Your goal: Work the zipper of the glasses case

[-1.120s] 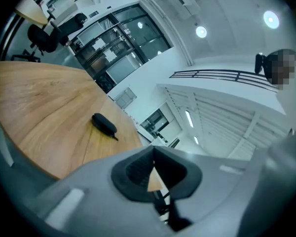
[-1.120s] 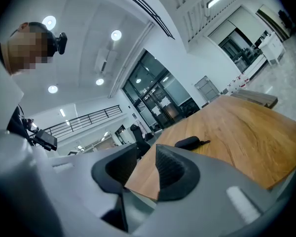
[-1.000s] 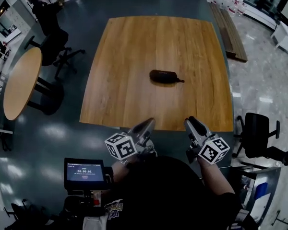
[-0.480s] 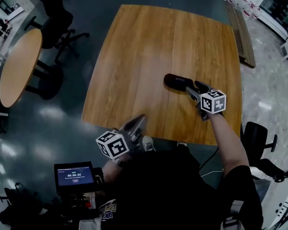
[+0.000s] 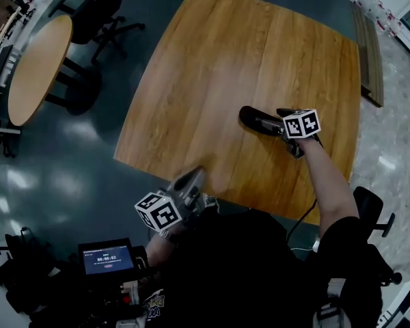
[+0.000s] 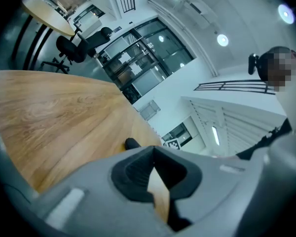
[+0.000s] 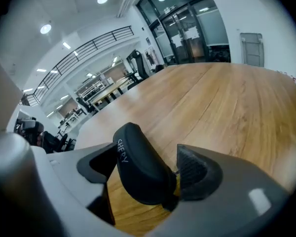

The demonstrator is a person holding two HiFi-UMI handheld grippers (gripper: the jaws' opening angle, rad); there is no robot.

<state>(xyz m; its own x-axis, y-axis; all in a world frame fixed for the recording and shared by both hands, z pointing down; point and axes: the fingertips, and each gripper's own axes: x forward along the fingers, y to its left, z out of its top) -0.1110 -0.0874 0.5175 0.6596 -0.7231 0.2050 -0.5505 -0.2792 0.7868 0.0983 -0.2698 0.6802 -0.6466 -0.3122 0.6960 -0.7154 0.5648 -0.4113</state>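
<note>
Barely started: my right gripper [image 7: 147, 174], jaws just opened wide, straddles the case [image 7: 138, 154] end on the table [image 5: 212, 67] unclamped, left gripper [image 6: 155, 174] pressed together and empty, zipper probably untouched.

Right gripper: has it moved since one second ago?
Yes. The right gripper went from the table's near edge to the glasses case; its jaws have just been opening, case between them.

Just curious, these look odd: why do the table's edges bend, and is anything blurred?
Head view: wide lens bows the table edges; pale glare on the wood. Left gripper view: dark corners, ceiling lights flare. Right gripper view: glasses case fairly sharp.
</note>
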